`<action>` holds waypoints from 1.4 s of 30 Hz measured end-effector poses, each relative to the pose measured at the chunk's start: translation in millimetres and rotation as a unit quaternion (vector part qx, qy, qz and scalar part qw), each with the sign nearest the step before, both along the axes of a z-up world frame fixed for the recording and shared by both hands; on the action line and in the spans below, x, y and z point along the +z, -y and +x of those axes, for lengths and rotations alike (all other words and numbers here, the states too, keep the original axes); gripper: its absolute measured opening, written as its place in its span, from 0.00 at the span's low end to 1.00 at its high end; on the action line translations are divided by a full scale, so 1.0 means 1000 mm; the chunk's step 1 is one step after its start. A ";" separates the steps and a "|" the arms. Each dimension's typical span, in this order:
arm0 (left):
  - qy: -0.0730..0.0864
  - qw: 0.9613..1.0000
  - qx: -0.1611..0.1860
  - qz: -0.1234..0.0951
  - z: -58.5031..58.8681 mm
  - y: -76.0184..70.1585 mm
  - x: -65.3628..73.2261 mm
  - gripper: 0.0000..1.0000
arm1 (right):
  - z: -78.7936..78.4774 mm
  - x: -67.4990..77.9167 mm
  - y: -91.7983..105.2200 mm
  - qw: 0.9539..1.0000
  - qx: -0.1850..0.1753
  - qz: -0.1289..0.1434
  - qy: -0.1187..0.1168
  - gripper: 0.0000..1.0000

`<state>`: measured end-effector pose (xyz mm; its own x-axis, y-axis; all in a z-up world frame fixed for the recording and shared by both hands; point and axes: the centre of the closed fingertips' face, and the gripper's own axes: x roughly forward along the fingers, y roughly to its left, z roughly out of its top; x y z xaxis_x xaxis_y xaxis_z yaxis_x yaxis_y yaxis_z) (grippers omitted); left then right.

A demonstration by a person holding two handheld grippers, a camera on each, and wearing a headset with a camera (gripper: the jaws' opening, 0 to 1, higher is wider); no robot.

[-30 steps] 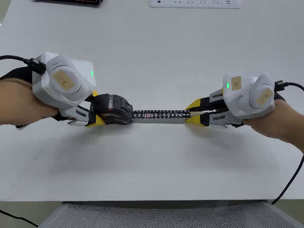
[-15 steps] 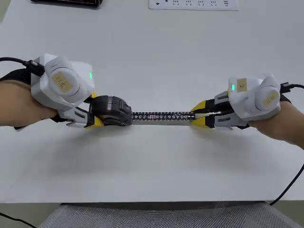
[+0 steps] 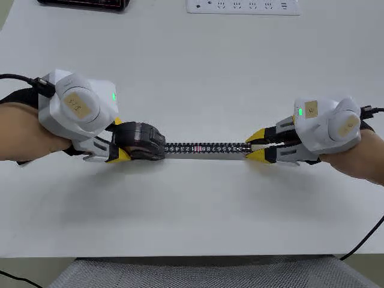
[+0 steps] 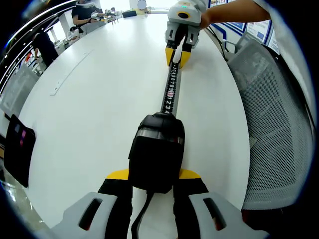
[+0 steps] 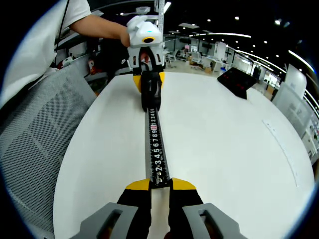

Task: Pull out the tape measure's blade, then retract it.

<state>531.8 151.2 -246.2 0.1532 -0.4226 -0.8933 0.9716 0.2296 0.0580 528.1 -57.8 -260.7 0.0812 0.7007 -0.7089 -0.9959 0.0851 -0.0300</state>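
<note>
"Left gripper (image 3: 122,138), what has it got?"

"Its yellow-tipped jaws are clamped on the sides of the tape measure's case (image 3: 141,140), a chunky, rounded black housing down at the tabletop."

"And the right gripper (image 3: 255,146)?"

"Pinched almost closed on the free end of the blade (image 3: 207,147). That's a thin, dark strip with pale numerals, drawn straight between the two grippers over the smooth white table (image 3: 192,72)."

"What else is around?"

"Well beyond both grippers, at the far edge, are a white power strip (image 3: 243,6) and a flat dark device (image 3: 84,2). Behind them, at the near edge, is a grey mesh chair (image 3: 210,273). A black cable (image 3: 366,231) trails from the right gripper's side."
</note>
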 end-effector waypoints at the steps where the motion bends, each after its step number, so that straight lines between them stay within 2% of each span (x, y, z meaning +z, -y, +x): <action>1: 0.000 1.000 0.000 0.000 0.000 0.000 0.000 0.26 | 0.000 0.000 0.001 1.000 0.000 -0.001 0.000 0.08; 42: 0.000 1.000 -0.001 0.000 0.001 -0.001 0.000 0.26 | -0.003 -0.005 0.038 0.999 -0.005 -0.038 -0.010 0.08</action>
<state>532.7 151.9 -245.9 0.1533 -0.4234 -0.8929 0.9718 0.2285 0.0586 525.5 -96.2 -265.2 0.0740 0.6441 -0.7613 -0.9954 0.0940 -0.0172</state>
